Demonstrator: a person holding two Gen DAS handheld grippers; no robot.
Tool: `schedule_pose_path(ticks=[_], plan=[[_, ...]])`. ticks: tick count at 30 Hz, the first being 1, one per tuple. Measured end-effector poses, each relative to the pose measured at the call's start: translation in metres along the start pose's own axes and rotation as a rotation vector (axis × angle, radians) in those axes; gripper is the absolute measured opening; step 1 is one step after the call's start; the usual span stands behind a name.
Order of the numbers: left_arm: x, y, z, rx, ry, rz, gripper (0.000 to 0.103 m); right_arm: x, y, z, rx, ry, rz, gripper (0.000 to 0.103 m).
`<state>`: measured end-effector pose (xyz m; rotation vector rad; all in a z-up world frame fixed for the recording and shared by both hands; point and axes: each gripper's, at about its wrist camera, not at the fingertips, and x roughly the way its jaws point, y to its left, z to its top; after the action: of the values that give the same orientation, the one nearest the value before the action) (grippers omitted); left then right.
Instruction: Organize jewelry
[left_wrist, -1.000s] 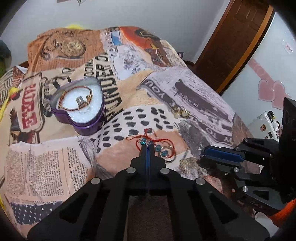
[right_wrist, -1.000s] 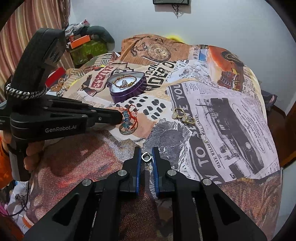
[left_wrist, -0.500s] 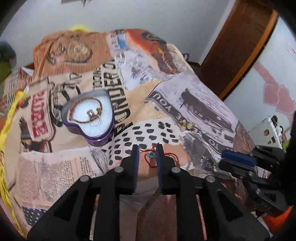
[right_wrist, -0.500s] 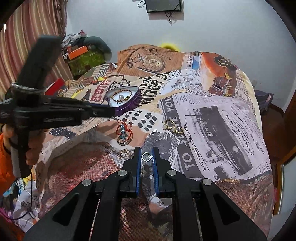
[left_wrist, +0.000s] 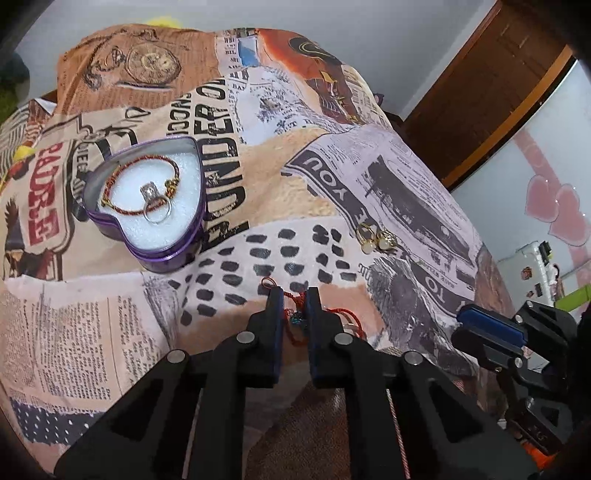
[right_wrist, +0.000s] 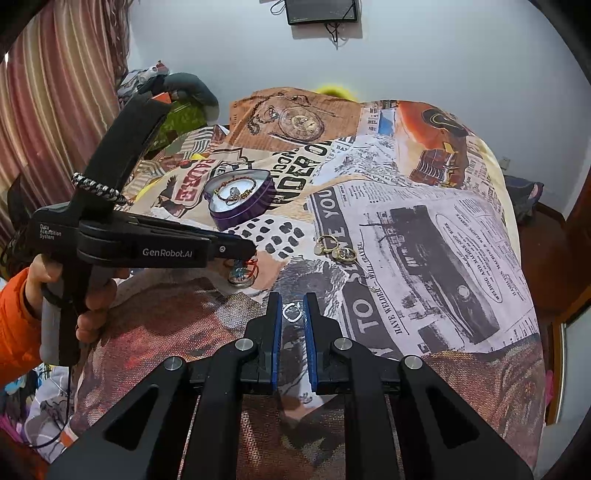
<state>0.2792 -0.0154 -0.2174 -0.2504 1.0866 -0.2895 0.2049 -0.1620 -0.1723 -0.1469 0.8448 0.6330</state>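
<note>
A purple heart-shaped tin (left_wrist: 162, 254) (right_wrist: 243, 216) sits on the bed, holding a red-gold bracelet (left_wrist: 122, 177) and a silver ring (left_wrist: 157, 210). My left gripper (left_wrist: 294, 299) is open, its fingers straddling a red cord bracelet with blue beads (left_wrist: 297, 317) (right_wrist: 242, 273) lying on the bedspread. My right gripper (right_wrist: 292, 301) is shut on a small silver ring (right_wrist: 292, 312), held above the bed. Several gold rings (left_wrist: 376, 238) (right_wrist: 336, 251) lie to the right of the red bracelet.
The patchwork newspaper-print bedspread (left_wrist: 332, 184) covers the whole bed. A curtain (right_wrist: 55, 110) and clutter stand at the left, a brown door (left_wrist: 480, 92) at the right. The right gripper shows in the left wrist view (left_wrist: 491, 332).
My left gripper has opened from shut and lowered over the red cord bracelet. The right gripper keeps its hold on the small ring and has pulled back slightly.
</note>
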Motion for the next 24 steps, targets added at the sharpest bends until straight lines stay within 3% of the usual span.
schedule_pose_path(ticks=[5,16,24], plan=[[-0.007,0.001,-0.003,-0.015,-0.018,0.002,0.000,-0.001,0.000,0.001,0.007,-0.006,0.004,0.010],[-0.059,-0.010,-0.003,0.065,-0.153,0.071,0.000,-0.011,0.006,0.014,-0.009,-0.037,-0.007,0.010],[-0.101,0.001,0.001,0.069,-0.258,0.116,0.000,-0.014,0.021,0.033,-0.042,-0.070,-0.006,0.010]])
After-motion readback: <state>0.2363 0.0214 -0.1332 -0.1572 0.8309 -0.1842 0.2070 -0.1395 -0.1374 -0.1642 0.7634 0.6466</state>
